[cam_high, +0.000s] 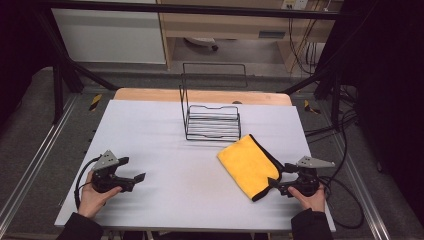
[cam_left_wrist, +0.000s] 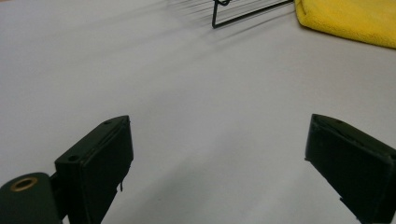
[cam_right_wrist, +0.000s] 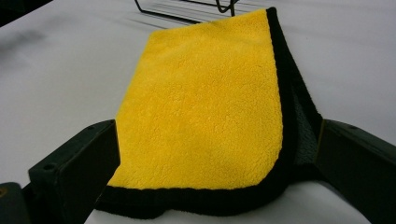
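Here the right tool (cam_high: 278, 181) sits at the near right corner of the white counter (cam_high: 165, 145), its jaws spread wide on either side of the near end of one yellow cloth (cam_high: 248, 165); in the right gripper view the black-bound hem of the cloth (cam_right_wrist: 201, 116) lies between the two jaws, the left jaw just beside the hem's corner and the right jaw close against the folded black edge, but the pads do not press on it. The cloth lies flat and folded, and runs away from the right tool toward one black wire rack (cam_high: 212, 112), whose front corner stands just beyond the cloth's far end. The left tool (cam_high: 134, 175) rests at the near left of the counter, well apart from the cloth, jaws likewise spread with nothing between them; in the left gripper view bare counter extends ahead of it, with the rack's foot (cam_left_wrist: 243, 14) and the cloth's edge (cam_left_wrist: 345, 21) far off at upper right. Open room: a broad bare stretch of counter lies between the two tools and ahead of the left one up to the rack. The right tool is close to the counter's right and near edges; the left tool is close to the left and near edges. Count: two tools, one cloth, one rack, one counter.
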